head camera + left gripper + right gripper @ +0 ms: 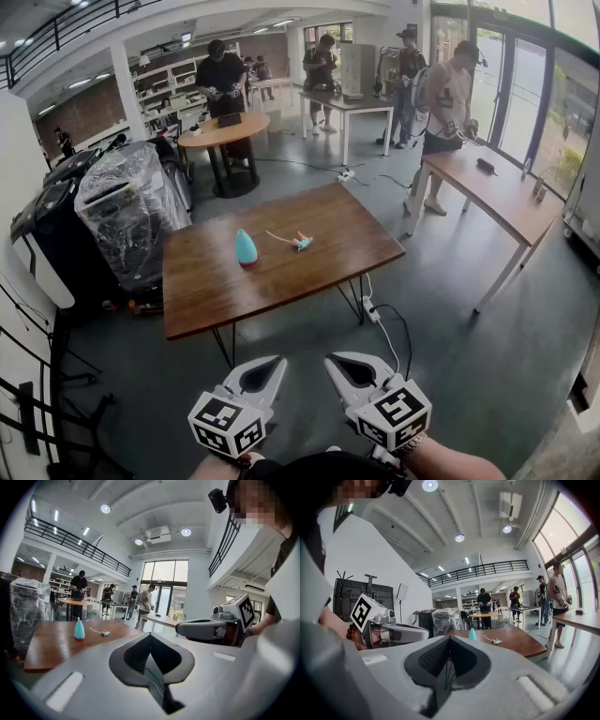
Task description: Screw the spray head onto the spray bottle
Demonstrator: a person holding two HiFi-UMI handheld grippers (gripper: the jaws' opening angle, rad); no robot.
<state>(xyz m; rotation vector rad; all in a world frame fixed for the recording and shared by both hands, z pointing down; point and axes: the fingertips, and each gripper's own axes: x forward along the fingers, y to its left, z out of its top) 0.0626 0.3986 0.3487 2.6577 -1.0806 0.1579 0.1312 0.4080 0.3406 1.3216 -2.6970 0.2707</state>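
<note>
A small teal spray bottle [246, 248] stands upright near the middle of the brown wooden table [206, 291]. To its right lies the spray head [301, 242] with its thin dip tube on the tabletop. Both grippers hang in front of the table's near edge, well short of it. My left gripper [272, 365] is shut with nothing in it, and my right gripper [335, 362] is shut and empty too. The left gripper view shows the bottle [79, 629] and spray head [105, 633] far off; the right gripper view shows the bottle [472, 634] and spray head [496, 641] beyond its closed jaws.
A plastic-wrapped machine [131, 211] and black equipment [47, 234] stand left of the table. A power strip and cable [373, 312] lie on the floor by its right legs. A second wooden table [497, 192] stands at right; several people stand at tables farther back.
</note>
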